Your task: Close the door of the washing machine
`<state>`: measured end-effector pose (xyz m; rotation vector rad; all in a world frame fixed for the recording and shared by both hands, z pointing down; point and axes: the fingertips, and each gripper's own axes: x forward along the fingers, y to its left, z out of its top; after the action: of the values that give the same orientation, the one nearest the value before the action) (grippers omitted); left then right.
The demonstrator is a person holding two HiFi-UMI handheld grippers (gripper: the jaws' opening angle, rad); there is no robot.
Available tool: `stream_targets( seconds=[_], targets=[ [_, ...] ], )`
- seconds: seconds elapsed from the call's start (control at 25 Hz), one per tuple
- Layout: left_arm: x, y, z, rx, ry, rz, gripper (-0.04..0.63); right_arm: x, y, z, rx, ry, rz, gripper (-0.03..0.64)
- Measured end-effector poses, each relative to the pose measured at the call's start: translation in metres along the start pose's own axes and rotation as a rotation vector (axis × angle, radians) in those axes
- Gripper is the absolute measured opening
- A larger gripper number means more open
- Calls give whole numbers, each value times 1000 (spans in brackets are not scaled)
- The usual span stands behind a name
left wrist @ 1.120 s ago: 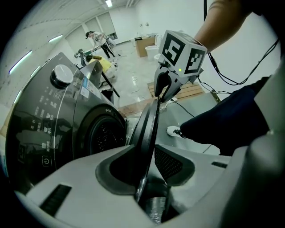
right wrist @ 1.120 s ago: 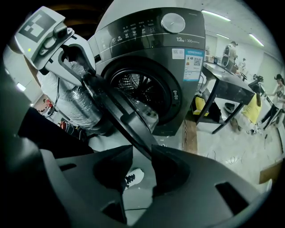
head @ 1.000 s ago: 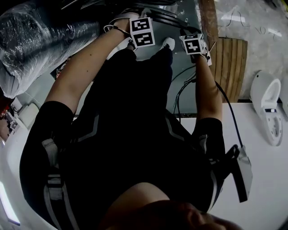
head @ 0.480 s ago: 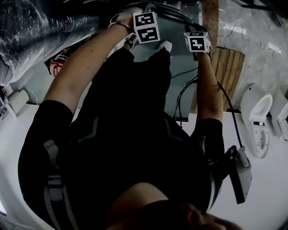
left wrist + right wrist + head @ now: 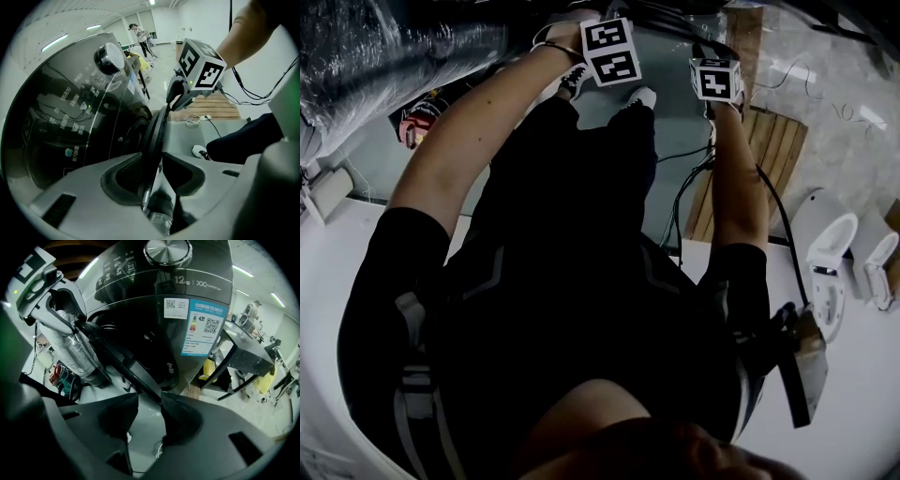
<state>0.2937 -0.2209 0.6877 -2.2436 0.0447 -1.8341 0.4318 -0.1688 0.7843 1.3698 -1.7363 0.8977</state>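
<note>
The dark washing machine (image 5: 154, 310) has a silver knob (image 5: 110, 58) on top. Its round door (image 5: 154, 131) stands ajar and shows edge-on. In the left gripper view my left gripper (image 5: 157, 164) has the door's rim between its jaws, and both pads lie against it. My right gripper (image 5: 149, 404) is further along the same rim (image 5: 122, 366). Its jaws are opening, the rim's edge sits at their tips, and they do not press it. In the head view only the marker cubes (image 5: 612, 52) (image 5: 717, 80) show; the jaws are hidden.
A wooden pallet (image 5: 769, 150) lies on the floor to the right, with cables (image 5: 684, 187) beside it. A plastic-wrapped bundle (image 5: 384, 56) is at the upper left. A silvery hose (image 5: 77, 352) hangs by the machine. A black table frame (image 5: 248, 362) stands to its right.
In the head view both marker cubes have shifted a little up and to the right, and the floor behind them has slid left as the camera turned.
</note>
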Motion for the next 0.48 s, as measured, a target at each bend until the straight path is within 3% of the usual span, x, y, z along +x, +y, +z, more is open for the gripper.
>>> stream_targets(
  seconds=[0.12,0.28,0.48],
  targets=[
    [-3,7,0,-17,4,15,135,6,-7,6,22,7,-5,160],
    [-10,16,-1,-140,-21,18,135,10,-14,16,26,-7,-8,160],
    [-23,4,-4,-197,-28,-14,133,15,-23,30,53,-13,-48,155]
  ],
)
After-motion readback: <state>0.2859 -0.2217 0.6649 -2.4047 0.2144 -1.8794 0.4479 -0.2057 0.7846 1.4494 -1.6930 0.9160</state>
